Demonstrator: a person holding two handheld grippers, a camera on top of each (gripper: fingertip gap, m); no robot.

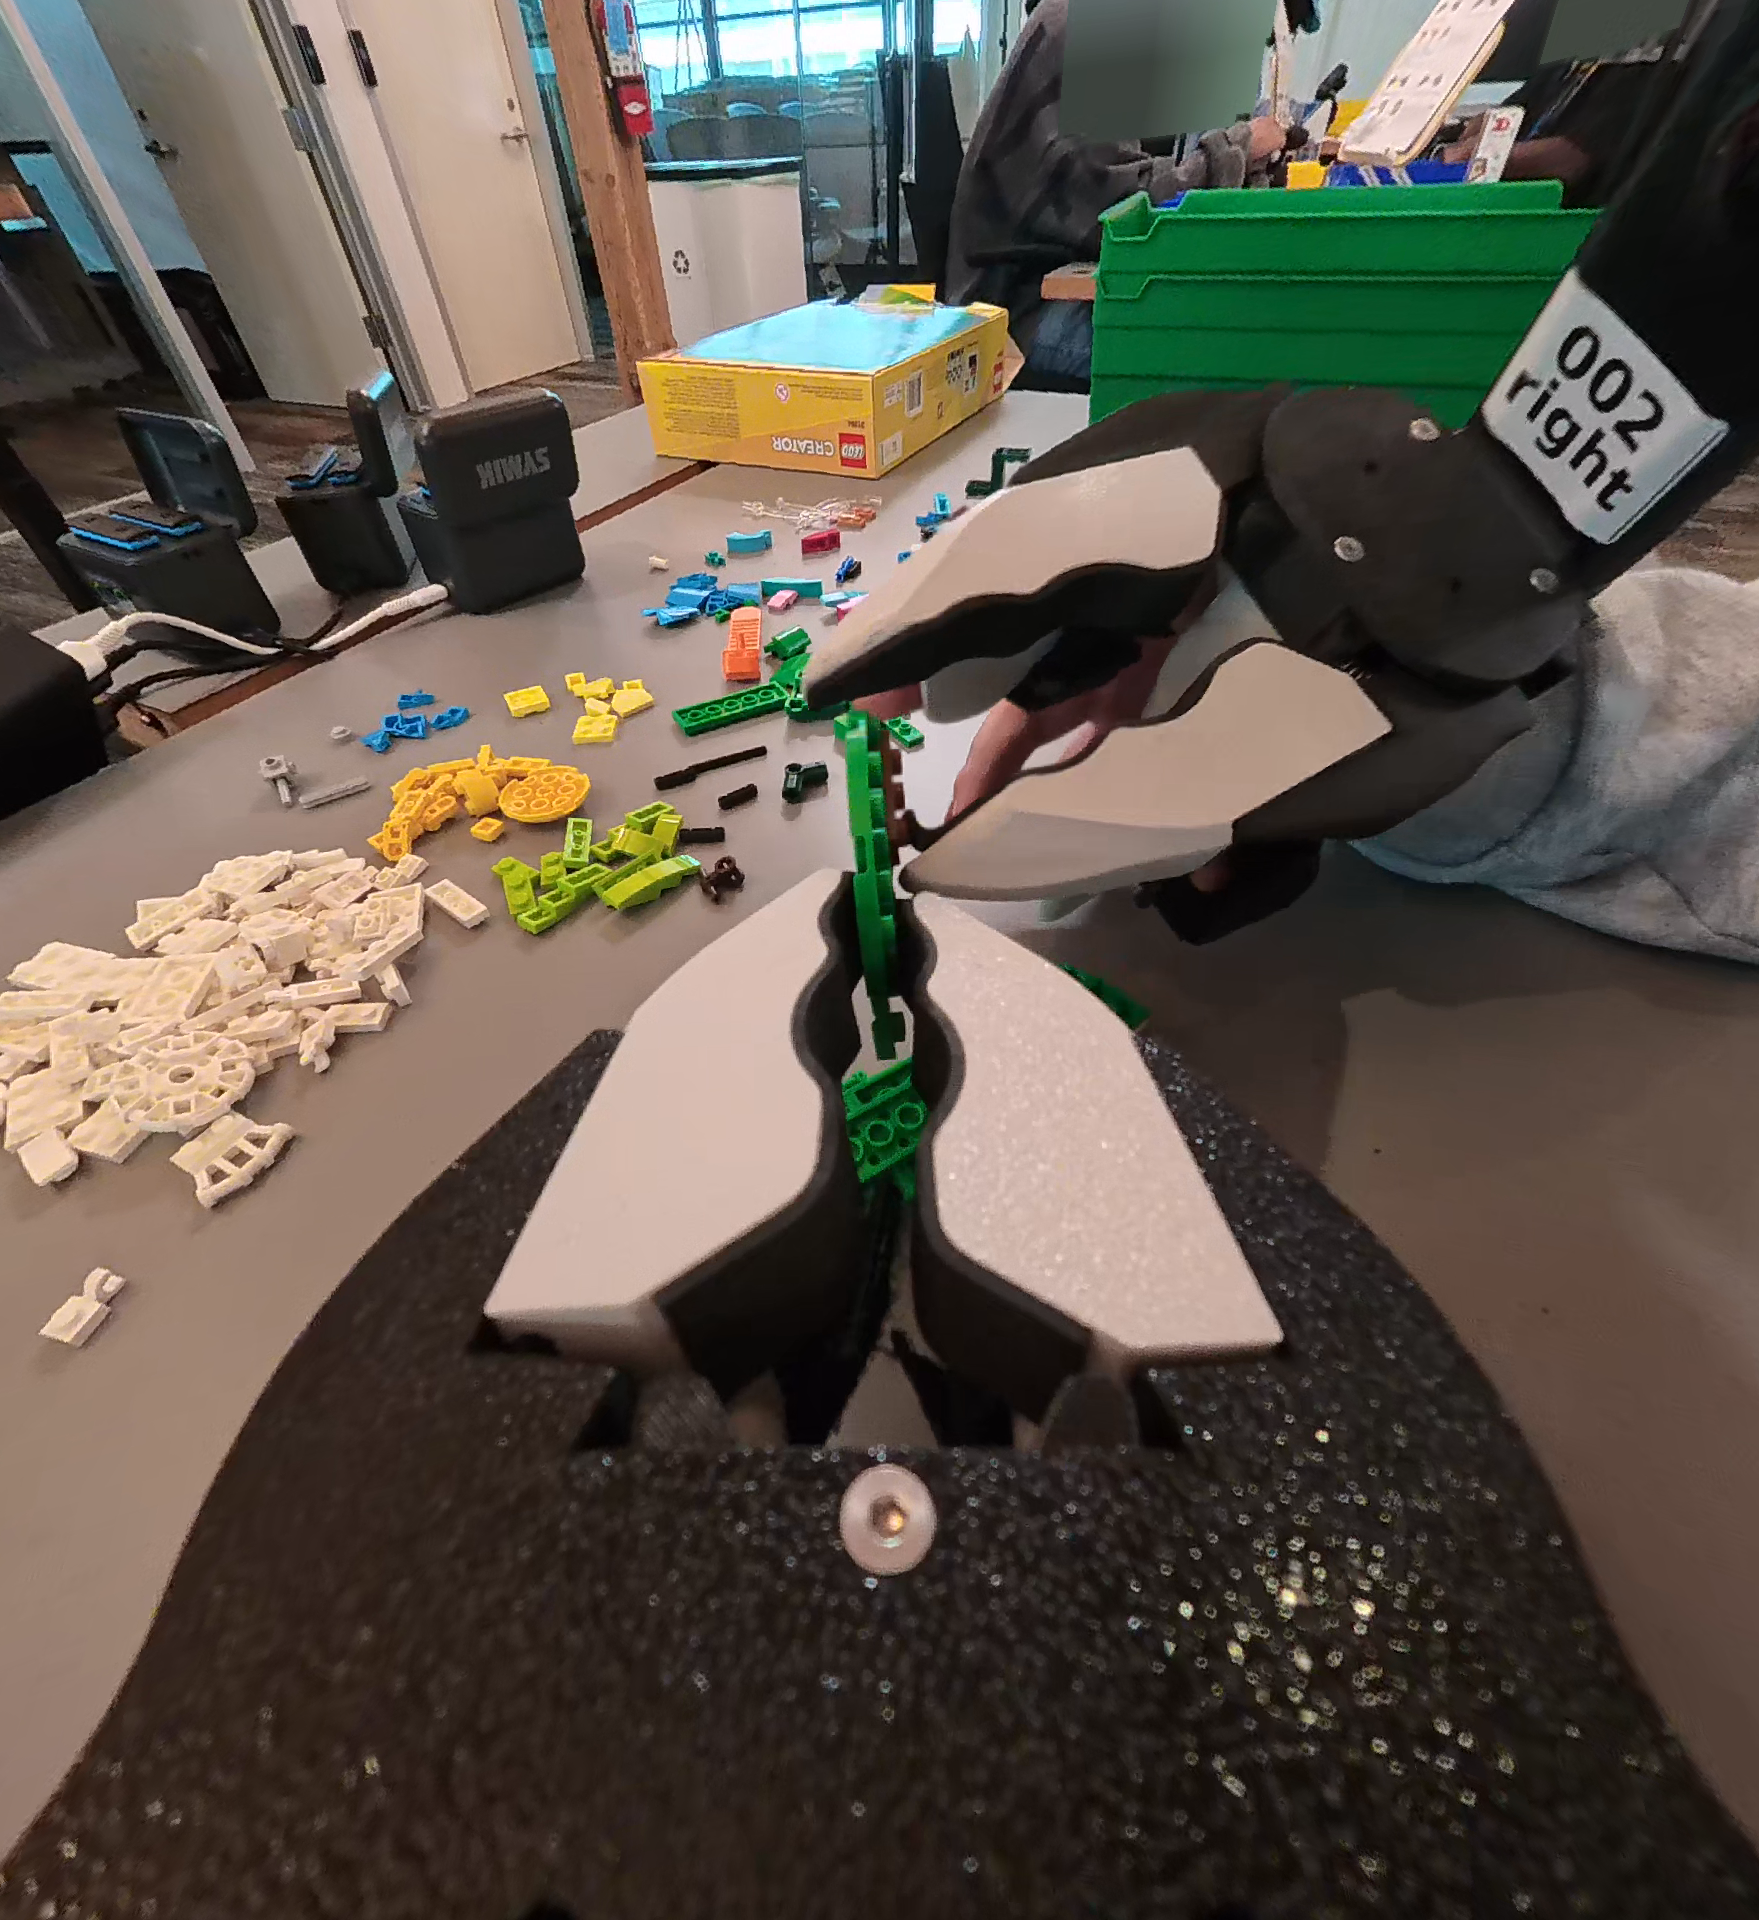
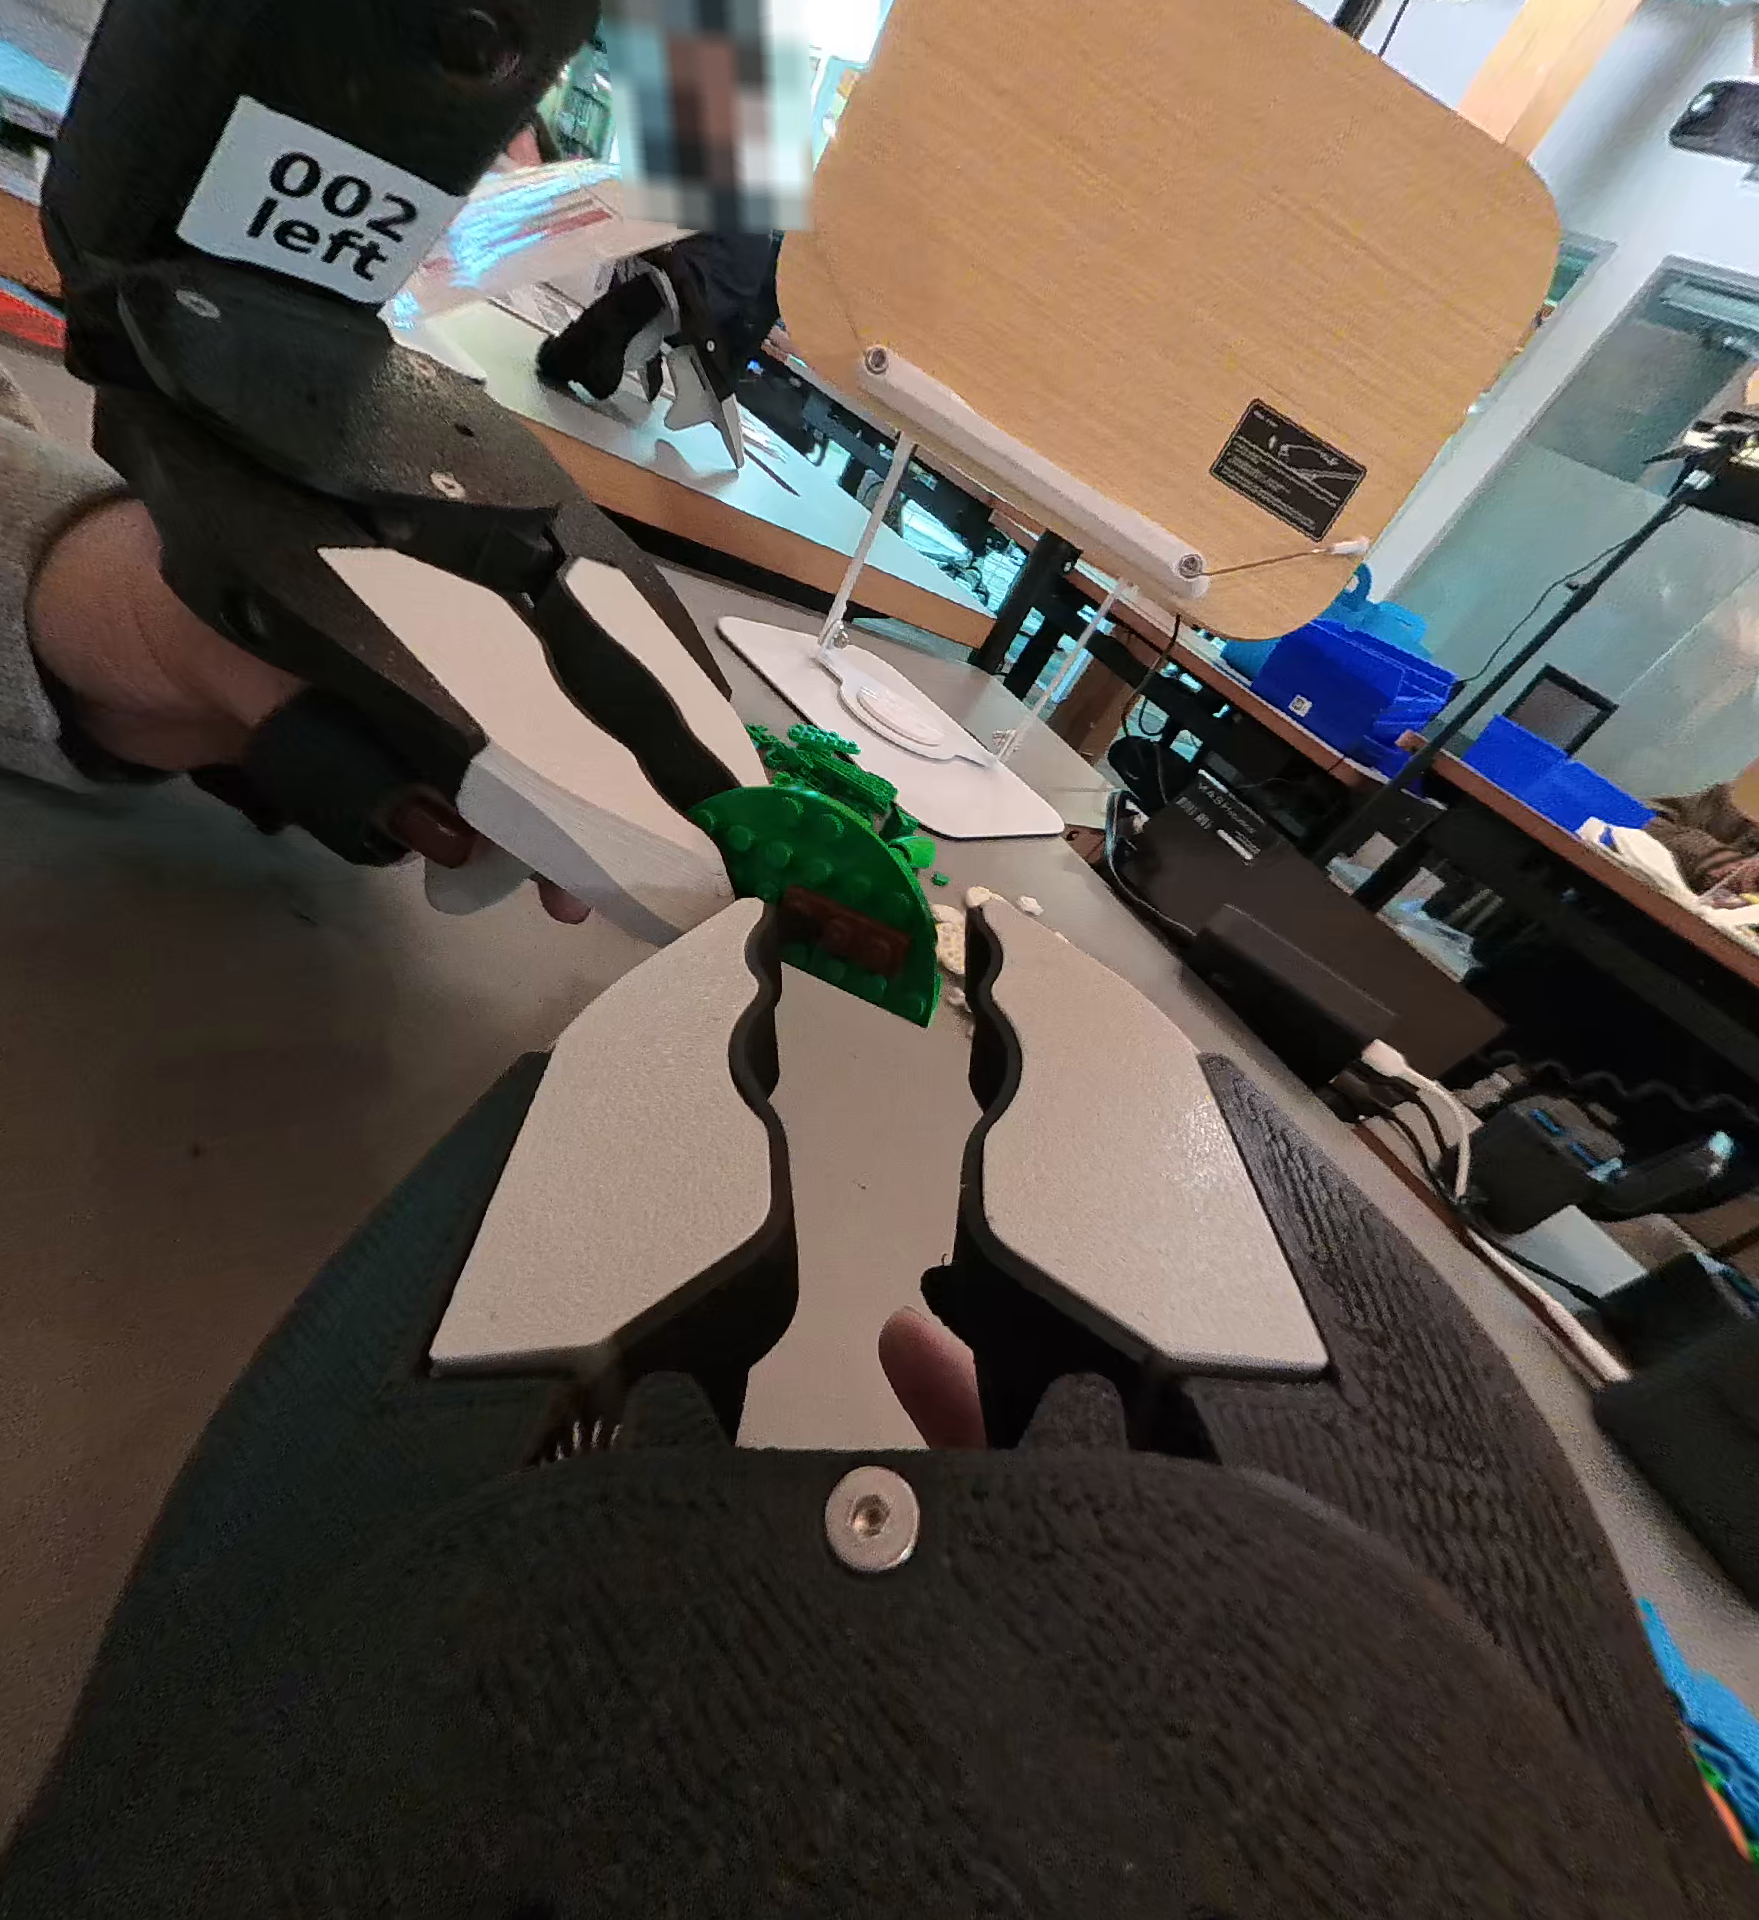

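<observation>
Setting: open workroom, grey table (image 1: 1477, 1195) in front, further desks and blue bins behind.

Item 1. Left gripper (image 1: 880, 914): jaws closed on a green half-round studded plate (image 1: 870, 831), held on edge above the table; both pads press its faces. A small brown brick (image 2: 839, 930) sits on the studded side.

Item 2. Right gripper (image 2: 870, 935): jaws apart, nothing clamped. In the left wrist view its fingertips straddle the upper part of the plate, the lower tip at the brown brick; contact cannot be told.

Item 3. Loose bricks on the table, sorted in heaps by colour: white pile (image 1: 158, 1018), orange-yellow pile (image 1: 480, 795), lime pile (image 1: 594, 862), blue bits (image 1: 407, 722), yellow bits (image 1: 594, 701), a green strip (image 1: 729, 712), black pins (image 1: 709, 769), more green foliage pieces (image 2: 823, 769).

Item 4. Containers: yellow set box (image 1: 823, 395), closed, lying flat, contents unseen; stack of green trays (image 1: 1322, 281) at the far edge, contents hidden.

Item 5. Dark charger cases (image 1: 496, 499) with cables; wooden-panel stand (image 2: 1166, 312) on a white base.
</observation>
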